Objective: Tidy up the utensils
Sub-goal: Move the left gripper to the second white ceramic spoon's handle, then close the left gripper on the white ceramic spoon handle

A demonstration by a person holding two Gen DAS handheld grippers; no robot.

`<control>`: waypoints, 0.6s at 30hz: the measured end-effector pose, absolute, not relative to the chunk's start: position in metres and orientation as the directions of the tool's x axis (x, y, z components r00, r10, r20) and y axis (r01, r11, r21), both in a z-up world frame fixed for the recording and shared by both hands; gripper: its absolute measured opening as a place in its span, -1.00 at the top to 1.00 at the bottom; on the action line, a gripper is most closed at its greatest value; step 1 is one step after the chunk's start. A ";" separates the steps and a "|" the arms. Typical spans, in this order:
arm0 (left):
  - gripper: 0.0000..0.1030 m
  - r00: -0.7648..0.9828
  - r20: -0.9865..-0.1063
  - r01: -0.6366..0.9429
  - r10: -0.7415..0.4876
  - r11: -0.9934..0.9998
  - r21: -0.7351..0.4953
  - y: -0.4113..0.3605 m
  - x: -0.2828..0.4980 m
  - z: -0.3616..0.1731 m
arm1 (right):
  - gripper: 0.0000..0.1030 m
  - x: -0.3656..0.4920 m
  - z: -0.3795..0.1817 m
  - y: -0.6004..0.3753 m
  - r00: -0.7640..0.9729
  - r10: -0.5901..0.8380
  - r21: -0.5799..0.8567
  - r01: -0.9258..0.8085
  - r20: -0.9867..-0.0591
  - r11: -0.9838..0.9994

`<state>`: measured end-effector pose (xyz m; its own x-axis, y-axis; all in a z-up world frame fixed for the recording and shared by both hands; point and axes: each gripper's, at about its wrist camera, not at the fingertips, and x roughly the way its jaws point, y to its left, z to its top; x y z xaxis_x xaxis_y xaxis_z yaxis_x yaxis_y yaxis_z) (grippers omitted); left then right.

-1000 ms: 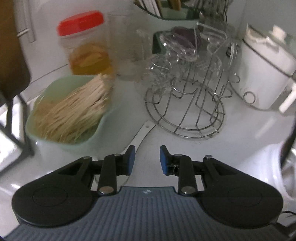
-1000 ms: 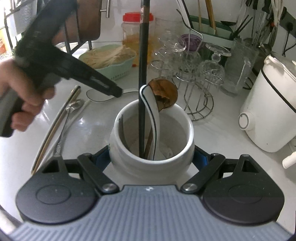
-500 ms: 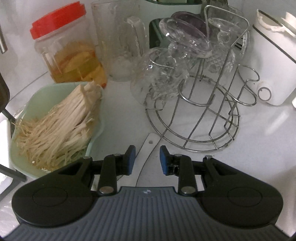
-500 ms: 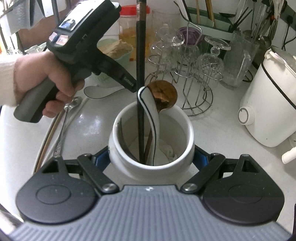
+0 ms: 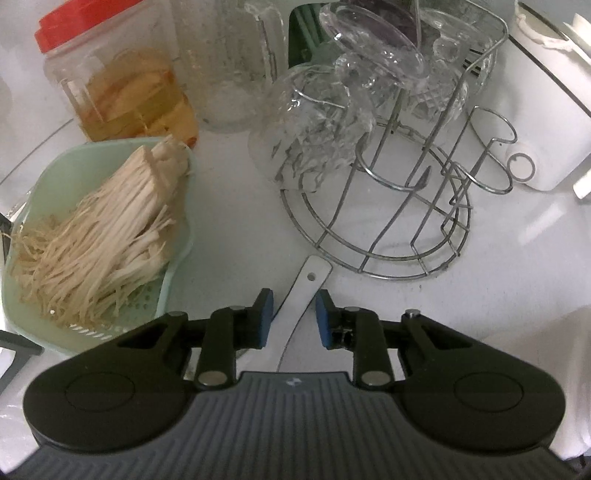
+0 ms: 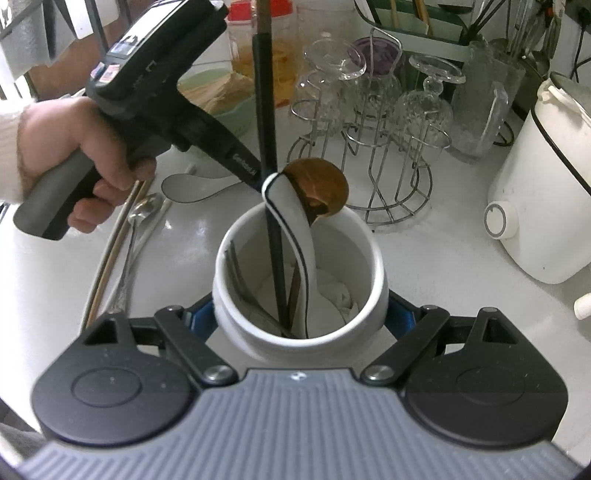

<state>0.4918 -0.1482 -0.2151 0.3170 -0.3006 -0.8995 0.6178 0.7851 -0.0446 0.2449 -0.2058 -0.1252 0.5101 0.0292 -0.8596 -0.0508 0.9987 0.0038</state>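
The left gripper (image 5: 294,317) stood partly open astride the white spoon (image 5: 301,301) handle; the right gripper (image 6: 300,317) clasped the white holder (image 6: 300,295).

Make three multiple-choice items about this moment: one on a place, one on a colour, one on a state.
1. Where does the white spoon handle lie?
A. between the left gripper's open jaws
B. inside the jar
C. on the wire rack

2. What colour is the jar's lid?
A. green
B. red
C. white

3. What does the right gripper do?
A. hangs open in the air
B. clamps the white utensil crock
C. grips a glass

Answers: 1 A, handle sits between pads, untouched; 2 B, lid is red; 3 B, fingers press both crock sides.
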 end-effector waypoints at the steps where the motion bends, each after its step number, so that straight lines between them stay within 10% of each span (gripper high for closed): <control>1: 0.61 0.318 -0.901 0.620 -0.294 0.784 -0.037 -0.148 0.490 -0.214 | -0.77 0.246 -0.125 -0.206 0.511 0.029 0.004 -0.050 -0.859 0.999; 18: 0.70 0.379 -0.866 0.489 -0.325 0.865 -0.111 -0.105 0.433 -0.181 | -0.77 0.243 -0.127 -0.206 0.551 0.040 0.001 -0.071 -0.833 0.997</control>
<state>0.4326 -0.1051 -0.1807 0.3795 -0.3252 -0.8662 0.4891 0.8652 -0.1106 0.2435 -0.2057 -0.1268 0.5511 0.0401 -0.8335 -0.0714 0.9974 0.0007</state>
